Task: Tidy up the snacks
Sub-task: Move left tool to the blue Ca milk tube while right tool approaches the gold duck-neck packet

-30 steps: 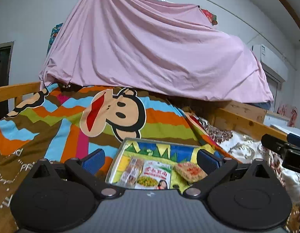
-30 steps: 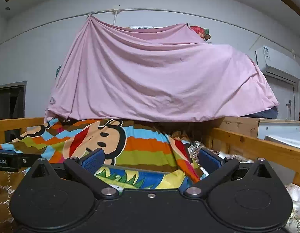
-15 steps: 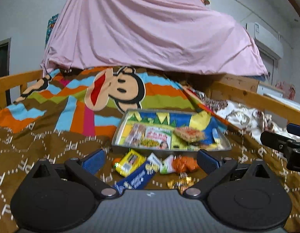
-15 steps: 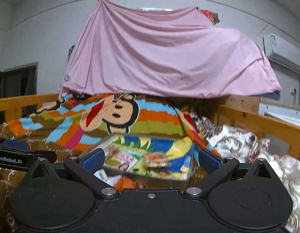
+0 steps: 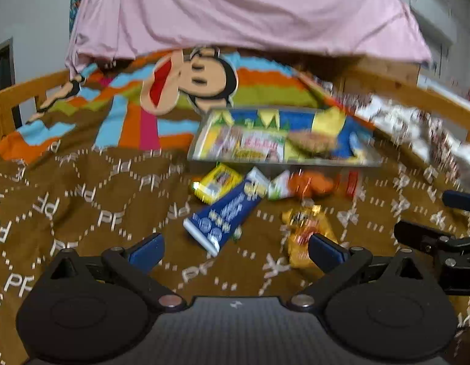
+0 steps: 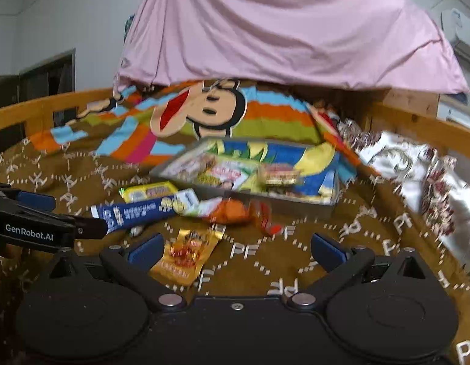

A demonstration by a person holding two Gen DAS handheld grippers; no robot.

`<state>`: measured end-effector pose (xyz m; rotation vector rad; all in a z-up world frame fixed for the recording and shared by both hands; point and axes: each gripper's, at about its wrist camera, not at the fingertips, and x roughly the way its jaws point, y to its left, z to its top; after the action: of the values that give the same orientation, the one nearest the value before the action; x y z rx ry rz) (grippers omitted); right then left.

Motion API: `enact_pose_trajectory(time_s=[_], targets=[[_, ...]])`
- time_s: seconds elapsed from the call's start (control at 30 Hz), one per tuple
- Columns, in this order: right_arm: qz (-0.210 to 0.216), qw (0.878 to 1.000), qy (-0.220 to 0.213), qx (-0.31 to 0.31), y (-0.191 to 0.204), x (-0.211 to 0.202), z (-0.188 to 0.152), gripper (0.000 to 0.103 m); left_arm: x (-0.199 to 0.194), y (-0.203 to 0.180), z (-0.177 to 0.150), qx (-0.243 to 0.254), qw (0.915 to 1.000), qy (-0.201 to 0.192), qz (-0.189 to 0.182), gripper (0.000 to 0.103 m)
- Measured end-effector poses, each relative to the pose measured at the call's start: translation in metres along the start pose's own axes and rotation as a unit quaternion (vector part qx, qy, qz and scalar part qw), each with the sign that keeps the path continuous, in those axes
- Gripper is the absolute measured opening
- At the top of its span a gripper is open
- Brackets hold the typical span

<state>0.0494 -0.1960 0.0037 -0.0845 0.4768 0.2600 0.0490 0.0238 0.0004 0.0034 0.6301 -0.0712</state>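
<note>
Left wrist view: both claws, left claw and right claw, hover gaping, empty, above the scattered snacks.

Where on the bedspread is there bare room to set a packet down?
Free: brown bedspread left of the blue packet, and the patch right of the gold packet toward the floral cloth. Crowded: the strip along the tray front, and the tray's left half.
</note>
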Motion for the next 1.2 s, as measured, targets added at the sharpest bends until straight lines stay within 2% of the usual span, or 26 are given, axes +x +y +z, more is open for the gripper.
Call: enact_pose_trajectory(time_s=[0.13,0.57,0.93,1.2], targets=[[0.009,1.0,0.018,0.001,0.003,0.009,-0.005,0.102,0.003,0.002,-0.005,0.001,0.9999,0.016,0.0,0.102],[0.017,0.998,0.054,0.007,0.006,0.03,-0.013,0.102,0.015,0.008,0.005,0.013,0.9994,0.03,0.005,0.102],[0.033,0.997,0.066,-0.011,0.02,0.065,-0.012,0.102,0.04,0.009,0.03,0.065,0.9965,0.051,0.015,0.102],[0.043,0.996,0.08,-0.025,0.039,0.09,-0.006,0.102,0.056,0.009,0.045,0.113,0.9924,0.042,0.021,0.102]])
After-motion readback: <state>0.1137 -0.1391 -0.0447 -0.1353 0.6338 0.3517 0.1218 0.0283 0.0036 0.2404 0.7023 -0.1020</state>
